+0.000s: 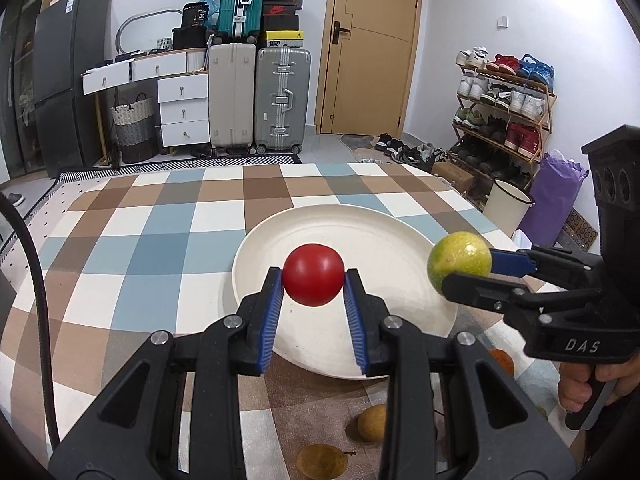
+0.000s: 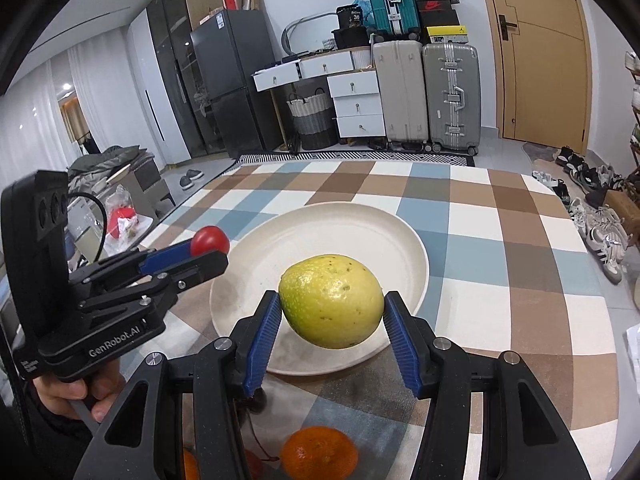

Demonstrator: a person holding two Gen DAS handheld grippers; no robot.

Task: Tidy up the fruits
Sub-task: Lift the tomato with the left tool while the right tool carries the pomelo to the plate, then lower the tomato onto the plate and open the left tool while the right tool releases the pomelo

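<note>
While the plate (image 1: pixel 280 240) near the desk's (image 1: pixel 132 240) near edge holds nothing yet, the left hand-held gripper (image 1: pixel 313 280) clamps a tomato (image 1: pixel 313 276) above it, the right hand-held gripper (image 2: pixel 331 308) a guava (image 2: pixel 331 300); oranges (image 2: pixel 318 454) and brown fruits (image 1: pixel 372 422) wait at the near edge

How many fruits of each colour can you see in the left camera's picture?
Red fruit: 1
Yellow-green fruit: 1
Brownish fruits: 2
Orange fruit: 1, partly hidden
Total: 5
</note>
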